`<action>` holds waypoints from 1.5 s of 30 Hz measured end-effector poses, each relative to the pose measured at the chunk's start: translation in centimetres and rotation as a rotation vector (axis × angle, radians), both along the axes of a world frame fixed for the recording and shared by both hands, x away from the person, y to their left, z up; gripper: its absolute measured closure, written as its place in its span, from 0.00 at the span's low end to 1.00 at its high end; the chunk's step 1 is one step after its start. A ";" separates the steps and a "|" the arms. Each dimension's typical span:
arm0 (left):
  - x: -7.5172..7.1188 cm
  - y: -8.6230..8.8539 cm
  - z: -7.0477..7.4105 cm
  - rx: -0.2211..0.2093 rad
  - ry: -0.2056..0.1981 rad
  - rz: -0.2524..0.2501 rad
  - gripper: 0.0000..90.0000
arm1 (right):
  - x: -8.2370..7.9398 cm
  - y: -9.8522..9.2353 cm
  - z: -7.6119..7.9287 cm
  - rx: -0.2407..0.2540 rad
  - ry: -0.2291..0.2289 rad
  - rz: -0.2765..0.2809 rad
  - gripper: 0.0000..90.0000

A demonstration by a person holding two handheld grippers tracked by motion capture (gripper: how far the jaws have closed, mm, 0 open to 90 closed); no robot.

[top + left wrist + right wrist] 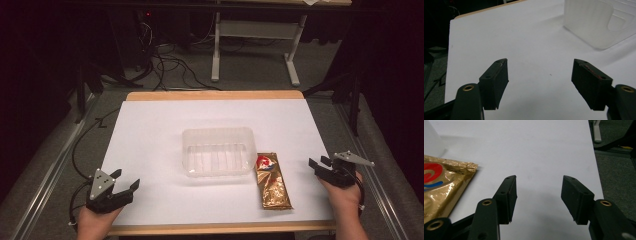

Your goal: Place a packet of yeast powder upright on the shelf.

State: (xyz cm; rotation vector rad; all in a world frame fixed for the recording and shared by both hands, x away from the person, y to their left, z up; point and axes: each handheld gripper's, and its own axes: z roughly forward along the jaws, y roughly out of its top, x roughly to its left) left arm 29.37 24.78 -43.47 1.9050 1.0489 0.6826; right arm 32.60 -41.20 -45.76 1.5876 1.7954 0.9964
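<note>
Clear plastic container, rectangular, rounded corners, ribbed floor, upright and open-topped, empty, at the middle of the white table surface. Just beside its right end, a flat gold foil packet with a red, white and blue round logo at its far end, lying lengthwise, slightly angled; whether touching the container cannot be told.
</note>
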 end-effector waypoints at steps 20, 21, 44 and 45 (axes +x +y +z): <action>0.0 -0.1 0.1 0.007 -0.001 -0.018 0.34 | 0.0 1.0 0.4 0.006 -0.018 0.036 0.52; 0.0 0.0 0.1 0.005 -0.002 -0.018 0.34 | 0.1 1.2 0.5 0.005 -0.019 0.043 0.52; 0.0 -0.1 0.2 0.006 -0.008 -0.024 0.34 | 0.1 4.8 1.6 -0.034 -0.048 0.159 0.50; 0.0 -0.1 0.2 0.007 -0.007 -0.024 0.34 | 0.3 5.4 1.7 -0.012 -0.045 0.175 0.49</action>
